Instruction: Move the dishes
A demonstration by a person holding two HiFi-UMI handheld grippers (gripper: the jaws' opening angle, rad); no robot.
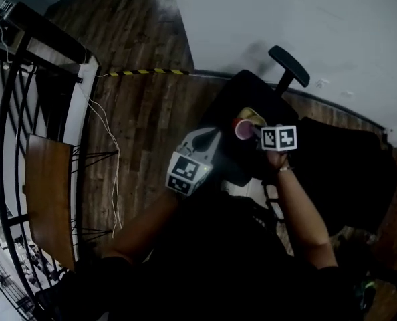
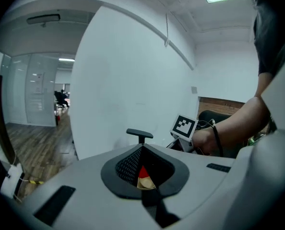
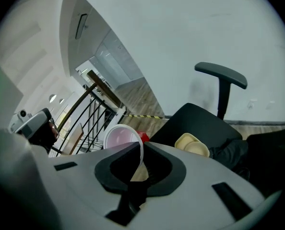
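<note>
a black office chair [image 3: 202,121] stands on the wooden floor [image 1: 145,126] by a white wall [image 1: 285,12]. the left claw [image 2: 145,188] hovers near it, jaws together on nothing. the right claw [image 3: 140,169] is clamped on the rim of a pink bowl [image 3: 119,138], held above the seat, where a yellow dish [image 3: 193,145] lies.

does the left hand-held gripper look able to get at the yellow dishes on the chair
Probably, though it looks tight. The yellow dishes lie uncovered on the chair seat near the left hand-held gripper, but the right hand-held gripper holds a pink bowl close beside them, crowding that approach.
</note>
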